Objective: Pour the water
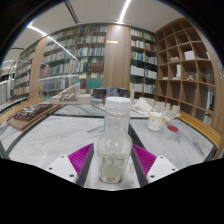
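Note:
A clear plastic bottle (115, 145) with a white cap stands upright between my fingers, with a little water in its lower part. My gripper (114, 152) is shut on the bottle: the left pink pad (78, 160) and the right pink pad (145, 159) both press on its sides. A small pale cup (156, 121) stands on the white table (60, 135), beyond the fingers and to the right. I cannot tell whether the bottle's base rests on the table.
A small red thing (172, 127) lies right of the cup. A dark tray (30, 115) sits on the table at the far left. Bookshelves (85, 60) fill the back wall and a wooden cubby shelf (190, 65) stands at the right.

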A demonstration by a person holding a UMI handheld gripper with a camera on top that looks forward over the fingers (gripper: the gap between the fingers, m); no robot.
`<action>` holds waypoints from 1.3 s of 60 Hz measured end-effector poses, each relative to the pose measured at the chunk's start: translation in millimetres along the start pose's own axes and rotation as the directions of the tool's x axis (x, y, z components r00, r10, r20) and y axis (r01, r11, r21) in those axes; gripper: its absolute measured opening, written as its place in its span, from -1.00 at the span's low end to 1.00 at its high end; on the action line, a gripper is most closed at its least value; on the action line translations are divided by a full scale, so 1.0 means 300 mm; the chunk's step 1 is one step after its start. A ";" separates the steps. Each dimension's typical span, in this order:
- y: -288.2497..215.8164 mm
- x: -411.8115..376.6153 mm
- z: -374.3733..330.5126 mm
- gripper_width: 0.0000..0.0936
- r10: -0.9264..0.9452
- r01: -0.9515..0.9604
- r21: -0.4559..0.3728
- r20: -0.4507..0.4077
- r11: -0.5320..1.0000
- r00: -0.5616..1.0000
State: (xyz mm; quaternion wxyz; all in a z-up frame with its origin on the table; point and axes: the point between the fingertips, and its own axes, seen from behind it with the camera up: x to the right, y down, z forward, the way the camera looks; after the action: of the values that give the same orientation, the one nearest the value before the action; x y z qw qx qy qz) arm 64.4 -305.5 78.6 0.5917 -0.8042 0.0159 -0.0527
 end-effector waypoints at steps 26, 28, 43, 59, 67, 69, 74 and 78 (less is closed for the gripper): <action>-0.049 -0.016 0.037 -0.12 0.049 -0.055 0.054 0.107 0.997 0.993; -0.079 -0.024 0.033 -0.12 0.056 -0.064 0.061 0.127 0.996 0.990; -0.547 -0.039 0.064 -0.12 0.332 -0.412 0.103 0.434 0.905 0.838; -0.968 0.130 0.238 -0.13 0.674 -0.841 -0.269 0.724 0.469 0.145; -0.992 0.302 0.371 -0.13 0.712 -0.871 -0.455 0.673 0.183 -0.202; -0.981 0.330 0.433 -0.13 0.709 -0.866 -0.487 0.651 0.114 -0.272; -0.926 0.421 0.548 -0.12 0.697 -0.832 -0.553 0.575 -0.055 -0.428; -0.856 0.491 0.639 -0.13 0.687 -0.798 -0.573 0.505 -0.188 -0.523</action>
State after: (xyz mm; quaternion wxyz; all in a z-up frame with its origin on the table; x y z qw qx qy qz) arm 221.3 -59.4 276.6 0.3871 -0.3589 0.3758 0.7617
